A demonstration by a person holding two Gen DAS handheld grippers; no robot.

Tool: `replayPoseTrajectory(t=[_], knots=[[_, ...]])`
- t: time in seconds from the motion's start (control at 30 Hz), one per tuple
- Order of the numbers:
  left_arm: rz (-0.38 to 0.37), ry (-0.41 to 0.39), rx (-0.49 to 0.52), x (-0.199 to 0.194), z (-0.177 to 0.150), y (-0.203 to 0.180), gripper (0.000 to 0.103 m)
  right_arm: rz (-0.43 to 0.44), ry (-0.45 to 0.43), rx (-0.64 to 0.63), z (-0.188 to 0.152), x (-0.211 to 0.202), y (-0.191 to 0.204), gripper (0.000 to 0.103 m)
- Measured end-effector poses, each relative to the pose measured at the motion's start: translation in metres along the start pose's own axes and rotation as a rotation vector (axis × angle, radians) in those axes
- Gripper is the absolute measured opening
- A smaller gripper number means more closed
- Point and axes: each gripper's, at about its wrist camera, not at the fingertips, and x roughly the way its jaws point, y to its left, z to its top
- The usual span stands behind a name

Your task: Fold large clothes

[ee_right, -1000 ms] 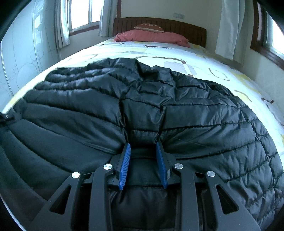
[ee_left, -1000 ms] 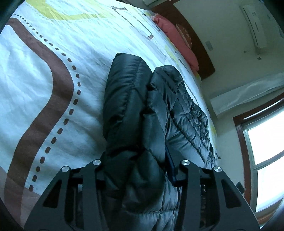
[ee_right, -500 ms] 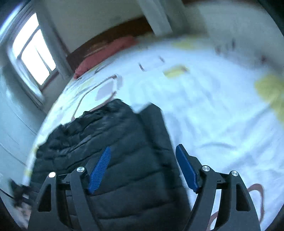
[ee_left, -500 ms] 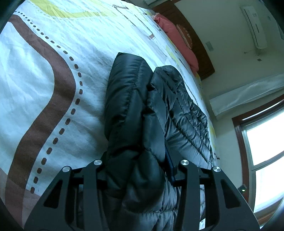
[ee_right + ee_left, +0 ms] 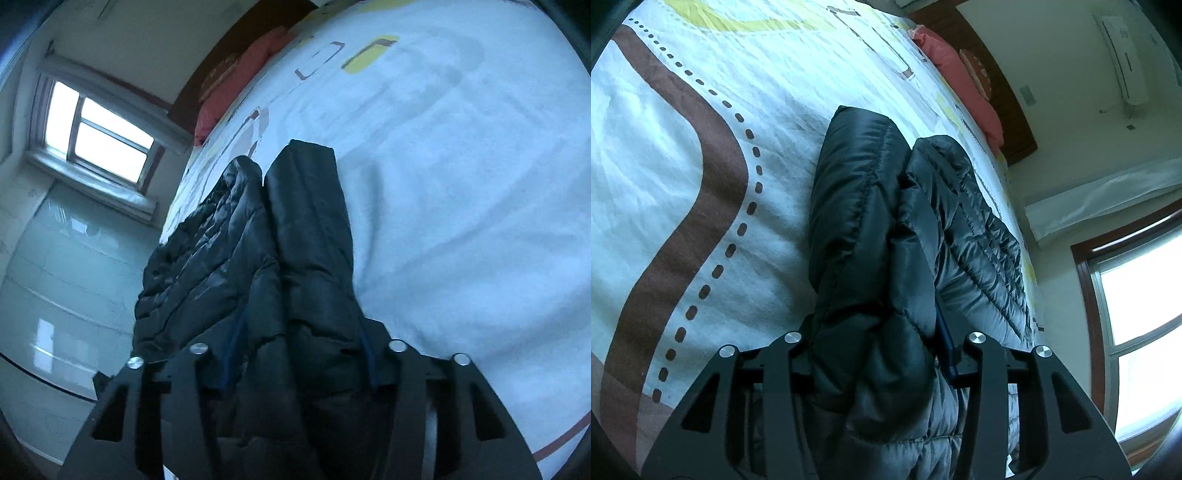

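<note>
A black quilted puffer jacket [image 5: 857, 206] lies folded in thick layers on the bed. My left gripper [image 5: 877, 343] is shut on a bulky fold of it, and the fabric bulges out between the fingers, hiding the left pad. In the right wrist view the same jacket [image 5: 306, 221] runs away from me as two long padded ridges. My right gripper [image 5: 301, 350] straddles the near end of the fold. Its jaws are closing, and the blue pads sink into the padding on both sides.
The white bed sheet [image 5: 701, 110] with brown and yellow patterns spreads wide beside the jacket [image 5: 461, 184]. A pink pillow [image 5: 960, 74] lies against the dark wooden headboard [image 5: 1015, 110]. A window [image 5: 99, 129] and the tiled floor [image 5: 66, 277] are off the bed's edge.
The right gripper let go of the jacket's flat back, swung sideways and rolled, opened wide, then came down around the thick folded edge. The left gripper kept its grip and did not move.
</note>
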Motion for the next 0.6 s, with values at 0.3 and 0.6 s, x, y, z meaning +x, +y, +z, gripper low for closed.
replayPoseTrajectory(t=[0.3, 0.6], knots=[[0.008, -0.06, -0.006, -0.008, -0.013, -0.009, 0.033, 0.042, -0.058, 0.063, -0.016, -0.011, -0.007, 0.036], [0.008, -0.083, -0.07, -0.008, -0.021, -0.003, 0.043, 0.061, -0.068, 0.084, -0.017, -0.014, -0.012, 0.041]])
